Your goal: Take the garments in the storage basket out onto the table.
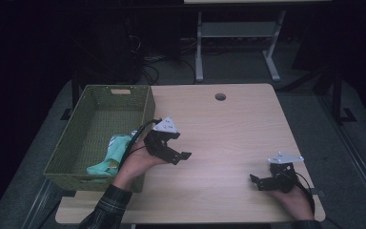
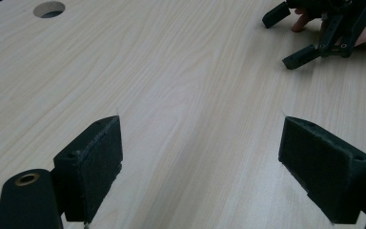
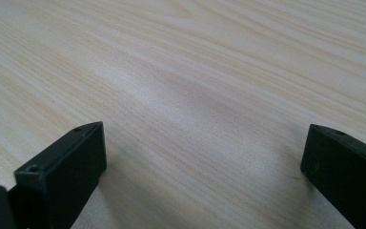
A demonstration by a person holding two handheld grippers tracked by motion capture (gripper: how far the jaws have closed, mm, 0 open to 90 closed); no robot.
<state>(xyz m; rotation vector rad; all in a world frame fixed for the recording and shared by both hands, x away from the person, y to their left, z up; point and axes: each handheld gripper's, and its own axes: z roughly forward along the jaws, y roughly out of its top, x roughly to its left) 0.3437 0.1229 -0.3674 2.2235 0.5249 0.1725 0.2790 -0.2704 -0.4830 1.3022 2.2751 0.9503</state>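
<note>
Clearly, both grippers hold nothing: the left gripper (image 1: 183, 156) has its jaws spread wide over bare wood, and between them in the left gripper view lies only the pale grain of the table (image 2: 181, 95); the right gripper (image 1: 253, 181) likewise has its jaws spread apart, with plain tabletop between them in the right gripper view. Behind the left jaws, beside the wrist, stands a green woven basket (image 1: 145, 102) at the table's edge; inside it lies a crumpled teal cloth (image 1: 110, 157), well apart from the jaw tips and touching neither. Ahead of the left jaws, farther off across the wood, the right gripper shows with its hand; off beyond the left jaws sits a round hole (image 2: 49, 8) in the tabletop.
</note>
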